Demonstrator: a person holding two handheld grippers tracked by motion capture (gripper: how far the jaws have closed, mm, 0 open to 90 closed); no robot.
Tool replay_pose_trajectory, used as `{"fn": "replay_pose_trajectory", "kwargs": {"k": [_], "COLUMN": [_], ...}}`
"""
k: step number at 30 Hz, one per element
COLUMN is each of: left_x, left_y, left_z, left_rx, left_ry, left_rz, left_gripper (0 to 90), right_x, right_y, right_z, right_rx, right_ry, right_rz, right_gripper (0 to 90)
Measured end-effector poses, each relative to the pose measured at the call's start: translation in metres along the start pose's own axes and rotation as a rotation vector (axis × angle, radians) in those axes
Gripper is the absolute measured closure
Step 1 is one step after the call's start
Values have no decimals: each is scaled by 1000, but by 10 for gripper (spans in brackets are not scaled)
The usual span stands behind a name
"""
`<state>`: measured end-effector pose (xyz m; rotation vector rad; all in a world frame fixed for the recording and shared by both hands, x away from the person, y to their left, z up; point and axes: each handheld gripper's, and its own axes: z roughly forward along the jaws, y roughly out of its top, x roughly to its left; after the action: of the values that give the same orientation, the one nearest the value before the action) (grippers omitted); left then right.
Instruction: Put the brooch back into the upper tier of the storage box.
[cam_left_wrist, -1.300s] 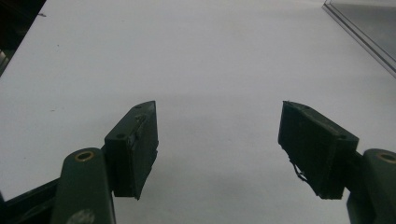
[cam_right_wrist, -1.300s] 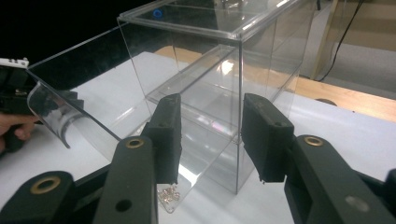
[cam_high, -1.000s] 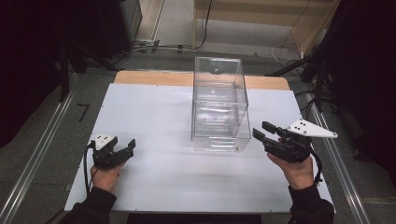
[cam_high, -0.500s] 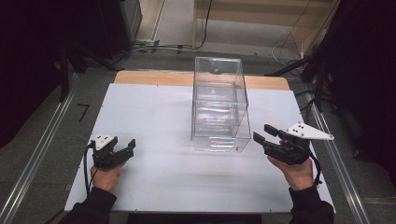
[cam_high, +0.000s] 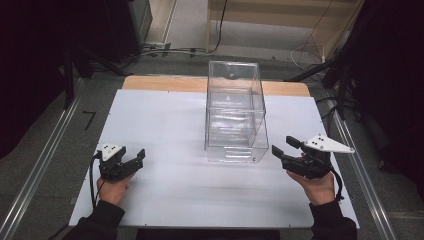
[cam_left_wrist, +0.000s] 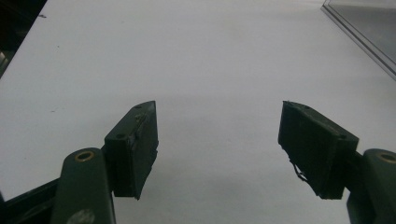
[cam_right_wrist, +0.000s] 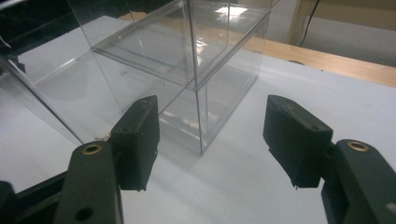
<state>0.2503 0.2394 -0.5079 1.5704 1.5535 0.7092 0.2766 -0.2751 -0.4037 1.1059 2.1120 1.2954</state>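
A tall clear plastic box (cam_high: 235, 112) with an inner shelf stands upright on the white table top (cam_high: 165, 130), a little right of centre. My right gripper (cam_high: 281, 146) hovers just right of the box's near corner and points left at it. Its jaws have just been opening and stand wide with nothing between them. In the right gripper view the box (cam_right_wrist: 177, 56) rises just beyond the right gripper (cam_right_wrist: 210, 105). My left gripper (cam_high: 137, 157) rests near the front left, open and empty. In the left gripper view the left gripper (cam_left_wrist: 219, 112) faces bare table, with the box's edge (cam_left_wrist: 369, 28) at the top right.
A wooden strip (cam_high: 165, 82) runs along the table's far edge. Metal rails (cam_high: 45, 155) flank the table on both sides. Cables and dark stands lie on the floor behind. The white surface spreads open to the left of the box.
The right gripper's jaws have spread wider, with the hand barely shifting beside the box. The left gripper and the box have not moved.
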Motion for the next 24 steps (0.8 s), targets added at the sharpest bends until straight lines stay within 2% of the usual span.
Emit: {"fn": "replay_pose_trajectory", "kwargs": {"k": [6, 24], "left_x": [0, 0], "left_y": [0, 0], "left_z": [0, 0], "left_rx": [0, -1], "left_ry": [0, -1], "left_rz": [1, 0], "left_gripper": [296, 296], "right_x": [-3, -12], "right_y": [-5, -23], "right_z": [1, 3], "right_rx": [15, 43], "right_ry": [-24, -75], "right_rz": [11, 22], "right_gripper": [297, 270]}}
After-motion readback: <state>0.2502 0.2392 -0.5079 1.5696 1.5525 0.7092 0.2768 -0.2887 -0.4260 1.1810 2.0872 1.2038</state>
